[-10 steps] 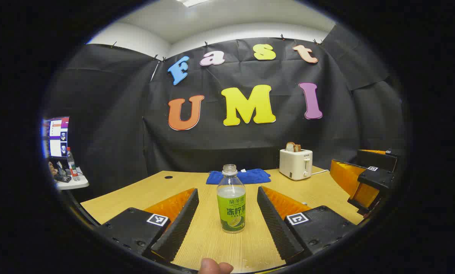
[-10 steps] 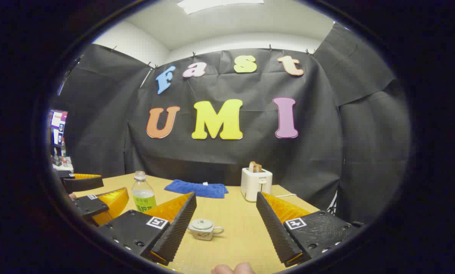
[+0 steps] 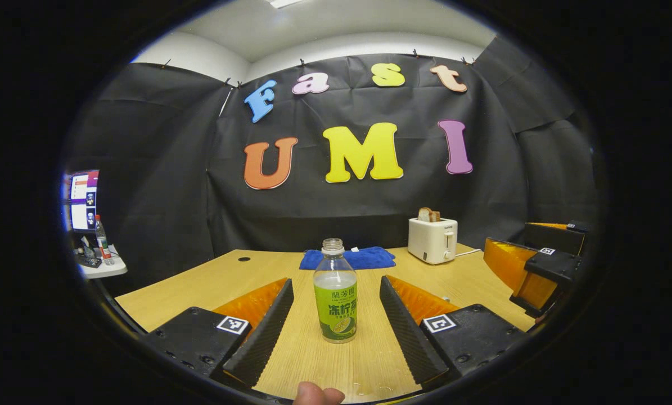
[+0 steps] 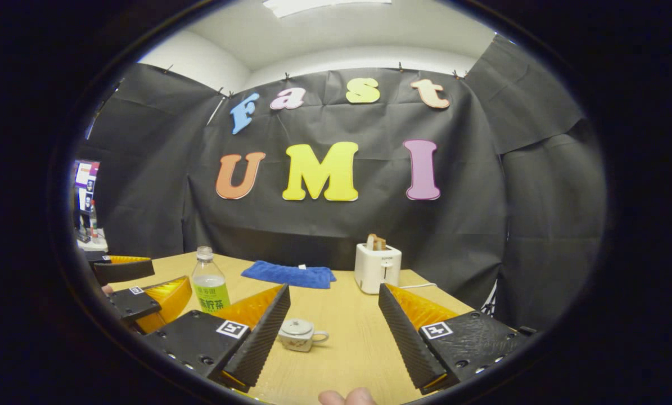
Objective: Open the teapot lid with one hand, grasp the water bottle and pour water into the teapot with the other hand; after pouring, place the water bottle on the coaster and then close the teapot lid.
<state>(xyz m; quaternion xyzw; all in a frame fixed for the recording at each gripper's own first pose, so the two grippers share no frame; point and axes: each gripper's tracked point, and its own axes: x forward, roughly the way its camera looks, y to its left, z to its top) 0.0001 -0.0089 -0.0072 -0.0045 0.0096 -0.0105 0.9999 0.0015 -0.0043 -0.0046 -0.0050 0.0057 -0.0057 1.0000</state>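
Nearest in the left gripper view, the left gripper (image 3: 336, 326) has its fingers spread wide with nothing between the pads, and just ahead of the tips, centred in the gap, stands the clear plastic water bottle with a green label (image 3: 336, 298), upright on the pale wooden table (image 3: 212, 281), uncapped and roughly half full. In the right gripper view the right gripper (image 4: 333, 329) is likewise wide open and empty, and the small white ceramic teapot with its lid on (image 4: 300, 334) sits low between its fingers, close beside the left finger rather than midway. My reading is that neither grasp has begun, so the risks lie in the approach. The bottle is tall, light and open at the neck: if one finger reaches it before the other, it could tip or slide, and a hard squeeze on thin plastic may push water out of the mouth. The teapot is off-centre, so closing from here could nudge the pot sideways or catch its handle instead of the lid knob, which is too small to judge well. The two grippers are near neighbours, the right one showing beyond the left gripper's right finger, so they could collide during pouring. Farther past the fingertips lie a folded blue cloth (image 3: 348, 259) and a white toaster holding bread (image 3: 432, 240), both well apart from the work. I can make out no coaster.
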